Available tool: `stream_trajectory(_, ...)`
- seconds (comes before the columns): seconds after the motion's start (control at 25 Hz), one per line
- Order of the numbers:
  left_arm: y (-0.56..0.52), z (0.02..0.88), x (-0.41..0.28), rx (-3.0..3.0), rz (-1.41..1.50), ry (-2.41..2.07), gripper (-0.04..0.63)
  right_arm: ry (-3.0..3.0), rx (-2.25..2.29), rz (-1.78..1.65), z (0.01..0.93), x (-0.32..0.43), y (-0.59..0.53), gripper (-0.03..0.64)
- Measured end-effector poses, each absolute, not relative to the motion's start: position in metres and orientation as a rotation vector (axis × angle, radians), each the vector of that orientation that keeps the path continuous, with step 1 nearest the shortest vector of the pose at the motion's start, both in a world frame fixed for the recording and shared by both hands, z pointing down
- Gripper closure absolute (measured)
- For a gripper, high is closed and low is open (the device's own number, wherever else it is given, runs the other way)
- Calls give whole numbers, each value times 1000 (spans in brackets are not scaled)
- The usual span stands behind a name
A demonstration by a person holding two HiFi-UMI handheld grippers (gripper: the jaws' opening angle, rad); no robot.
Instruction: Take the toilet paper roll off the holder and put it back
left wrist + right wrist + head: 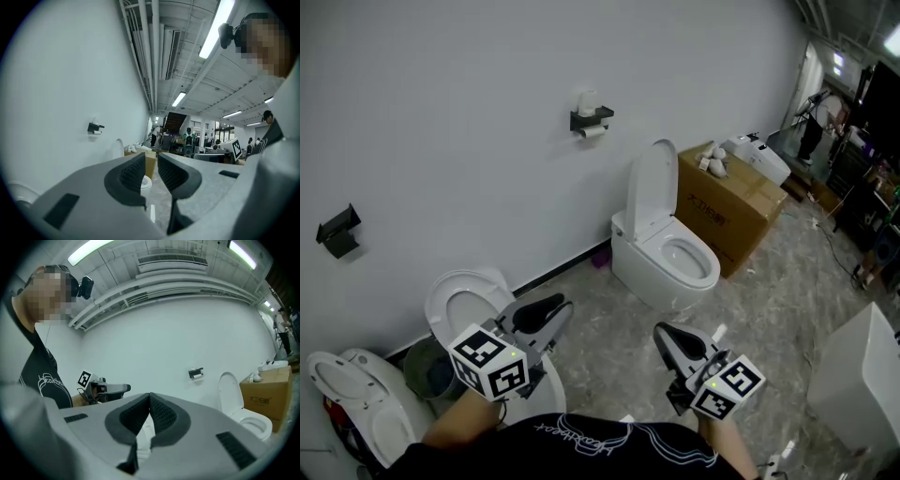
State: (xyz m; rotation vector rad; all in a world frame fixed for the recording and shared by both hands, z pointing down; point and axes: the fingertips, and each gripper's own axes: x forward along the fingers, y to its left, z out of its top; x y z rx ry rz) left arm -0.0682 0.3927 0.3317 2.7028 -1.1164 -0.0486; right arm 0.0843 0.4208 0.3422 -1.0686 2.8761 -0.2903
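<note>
roll: toilet paper roll (pixel 593 132) hangs under the black holder (pixel 592 118), high on the white wall (pixel 441 112) and well apart from both grippers; something white stands on top of the holder, too small for us to name.
left gripper: we hold the left gripper (pixel 151 169) level; its pads stand a narrow gap apart with nothing between them, so it is released.
right gripper: we hold the right gripper (pixel 149 398) level too; its fingertips meet, clenched on nothing.
cardboard box: the cardboard box (pixel 727 202) stands just beside the far toilet (pixel 666 253) with its flaps closed, so we cannot see inside; small white things lie on top, too small to tell apart.
far toilet: its lid is upright near the wall and its bowl is open to view.
bin: a dark bin (pixel 427 367) sits between the two near toilets at lower left; we cannot make out what it holds.
near toilets: the raised-lid toilet (pixel 464 298) is partly hidden behind the left gripper and its marker cube; the edge toilet (pixel 347 384) is cut off by the picture's left edge.
bracket: a second black bracket (pixel 337 230) hangs on the wall at far left.
cut off: a white cabinet (pixel 862 375) runs out of the picture at the right edge; our dark shirt (pixel 581 441) covers the bottom edge.
background: the people and gear in the far right corner are too small and dark for us to make out.
</note>
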Motion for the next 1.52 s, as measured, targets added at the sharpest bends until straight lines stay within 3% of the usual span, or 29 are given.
stream_trajectory(0.2,392,329,-53,2715,-53,-1149,398,2901,-1078,-255,344,107,430,614)
stream_trajectory(0.56,379,333,-44,2669,-90,-1264,272,2912,-1091,-258,353,133,431,614)
stream_trajectory(1.04,307,353,-61,2615,-90,-1352,254,2937,-1071,-302,376,129,363,614)
stream_trajectory(1.52,116,379,-88,2564,-91,-1361,253,2973,-1103,-328,385,107,174,614)
